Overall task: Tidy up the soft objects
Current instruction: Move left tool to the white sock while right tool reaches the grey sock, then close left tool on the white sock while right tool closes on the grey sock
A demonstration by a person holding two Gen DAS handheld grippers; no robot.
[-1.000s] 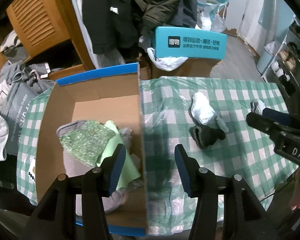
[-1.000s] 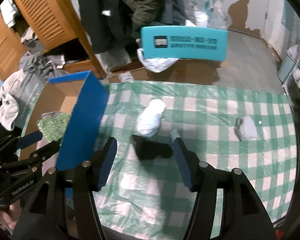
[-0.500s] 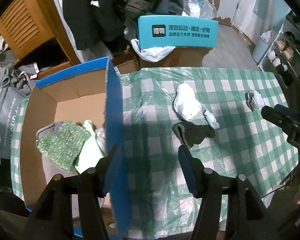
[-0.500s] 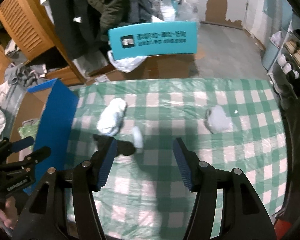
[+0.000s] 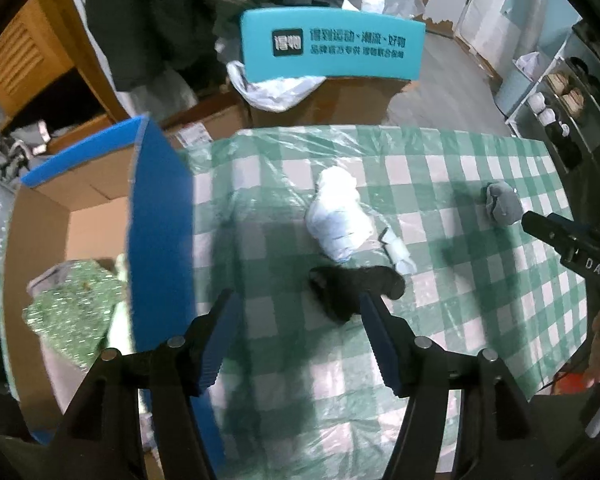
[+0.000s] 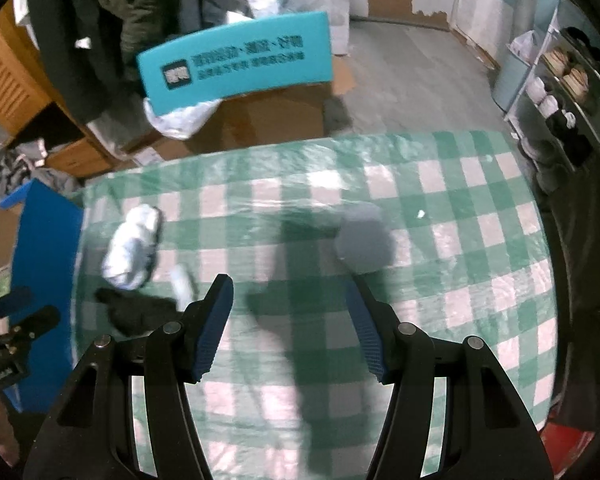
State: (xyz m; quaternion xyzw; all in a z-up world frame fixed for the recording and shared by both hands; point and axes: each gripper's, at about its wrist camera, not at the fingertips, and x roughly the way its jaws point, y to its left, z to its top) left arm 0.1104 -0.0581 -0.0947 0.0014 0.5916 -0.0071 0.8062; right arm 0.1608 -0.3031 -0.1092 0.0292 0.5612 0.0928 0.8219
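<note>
Left wrist view: left gripper (image 5: 296,312), empty, jaws opening, nears the black sock (image 5: 354,290). Soft, light, limp; pinch its bunched middle. Right gripper (image 6: 290,306) spread, empty.

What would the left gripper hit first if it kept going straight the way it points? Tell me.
Most likely the checked tablecloth. The left gripper has its jaws opening with nothing between them, and the black sock lies just off its right jaw; depth is unclear.
</note>
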